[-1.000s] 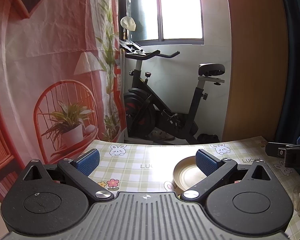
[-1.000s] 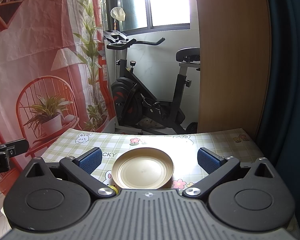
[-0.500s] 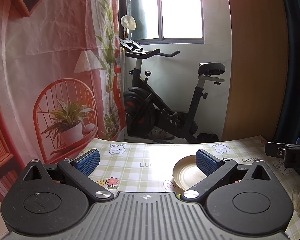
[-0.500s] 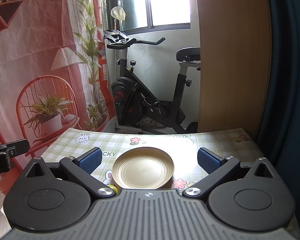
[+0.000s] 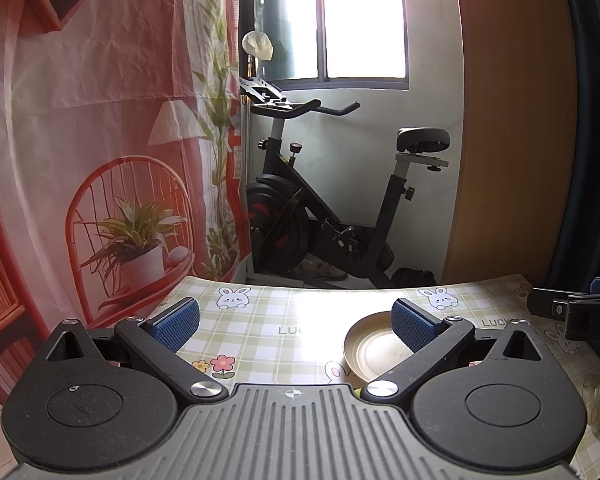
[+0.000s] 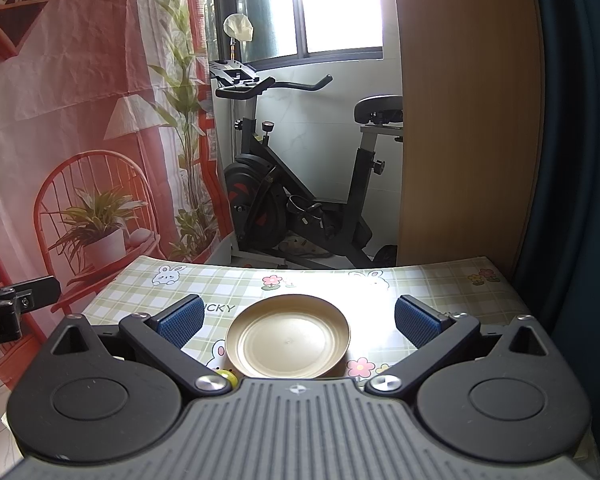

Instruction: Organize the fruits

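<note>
A round gold plate (image 6: 288,336) lies empty on the checked tablecloth, straight ahead of my right gripper (image 6: 298,320), which is open with nothing between its blue pads. A small yellow thing (image 6: 226,376), mostly hidden by the gripper body, peeks out at the plate's near left edge. In the left wrist view the same gold plate (image 5: 372,350) sits behind the right finger of my left gripper (image 5: 296,320), also open and empty. No whole fruit shows in either view.
The tablecloth (image 5: 268,320) with rabbit and flower prints ends at a far edge. Beyond stand an exercise bike (image 5: 320,216), a printed red backdrop (image 5: 80,140), a wooden panel (image 5: 508,120) and a dark curtain (image 6: 572,140). The other gripper's tip (image 5: 572,312) pokes in at right.
</note>
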### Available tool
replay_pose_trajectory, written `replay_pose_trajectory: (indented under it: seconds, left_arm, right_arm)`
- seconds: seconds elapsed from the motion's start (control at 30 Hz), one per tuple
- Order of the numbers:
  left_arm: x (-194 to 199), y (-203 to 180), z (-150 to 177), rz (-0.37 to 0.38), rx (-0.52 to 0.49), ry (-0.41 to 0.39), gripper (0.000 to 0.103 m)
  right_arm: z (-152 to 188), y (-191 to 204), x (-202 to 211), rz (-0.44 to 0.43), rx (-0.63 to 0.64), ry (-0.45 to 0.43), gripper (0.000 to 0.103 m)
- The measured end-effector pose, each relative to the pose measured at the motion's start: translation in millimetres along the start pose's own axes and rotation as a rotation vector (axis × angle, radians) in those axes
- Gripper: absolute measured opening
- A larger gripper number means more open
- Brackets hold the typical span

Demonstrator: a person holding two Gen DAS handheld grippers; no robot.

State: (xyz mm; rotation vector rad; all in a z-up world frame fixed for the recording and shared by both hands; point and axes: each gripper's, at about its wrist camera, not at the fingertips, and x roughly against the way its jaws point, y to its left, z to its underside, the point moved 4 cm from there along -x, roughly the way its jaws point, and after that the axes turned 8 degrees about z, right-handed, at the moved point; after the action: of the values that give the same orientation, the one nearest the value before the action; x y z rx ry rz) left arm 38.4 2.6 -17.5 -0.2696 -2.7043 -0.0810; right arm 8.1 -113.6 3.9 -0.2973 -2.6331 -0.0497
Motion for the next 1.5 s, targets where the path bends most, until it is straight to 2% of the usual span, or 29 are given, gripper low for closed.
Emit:
replay_pose_trajectory:
  seconds: [0.17,0.37,0.47,0.57,0.7,0.77,0.87,0.97,1.07,1.13,1.27,1.37,1.5]
  left_arm:
    - [-1.9,-0.6,2.3,0.001,-0.001,0.005,0.103]
    - [-5.9,-2.7,6.9,0.011,-0.043,-0.02,0.103]
    - [-13.4,4.0,12.6,0.027,-0.014,-0.035,0.103]
    - [-26.1,11.7,21.9,0.015,0.011,-0.032,0.102]
    - [-40.6,10.5,38.0,0.002,-0.025,-0.018,0.101]
    - [-48.8,11.2,45.6,0.022,-0.025,0.019,0.094]
    - [-59.6,15.4,58.0,0.042,-0.018,0.056,0.093]
    - [-67.2,22.6,72.3,0.068,-0.001,0.077,0.091]
    - [-70.6,30.0,84.7,0.133,0.035,0.06,0.085]
    - [-70.1,31.5,94.1,0.166,0.054,0.041,0.084]
    - [-72.2,31.3,107.6,0.186,0.073,0.013,0.084]
    - [-76.9,29.2,114.2,0.209,0.063,0.054,0.083]
    - [-77.6,28.9,119.9,0.181,0.029,0.089,0.081]
  right_arm:
    - [1.4,1.8,0.1,0.003,0.0,-0.005,0.103]
    - [10.1,-1.9,-2.0,-0.001,-0.025,-0.06,0.103]
    - [18.2,-15.7,-7.1,-0.006,-0.115,-0.102,0.103]
    - [27.0,-25.6,-16.2,-0.067,-0.197,-0.138,0.103]
    - [42.3,-28.3,-33.8,-0.084,-0.243,-0.102,0.103]
    - [52.6,-27.2,-42.4,-0.085,-0.25,-0.087,0.103]
    - [68.6,-19.9,-52.1,-0.082,-0.213,-0.065,0.103]
    - [84.2,-8.1,-61.6,-0.105,-0.131,-0.002,0.103]
    - [99.1,5.4,-64.2,-0.112,-0.057,0.022,0.103]
    - [107.7,11.5,-65.2,-0.116,-0.019,0.028,0.103]
    - [120.1,23.9,-67.1,-0.151,0.031,0.075,0.103]
    - [128.3,32.8,-67.4,-0.176,0.101,0.099,0.103]
    - [136.8,41.3,-64.5,-0.201,0.168,0.105,0.103]
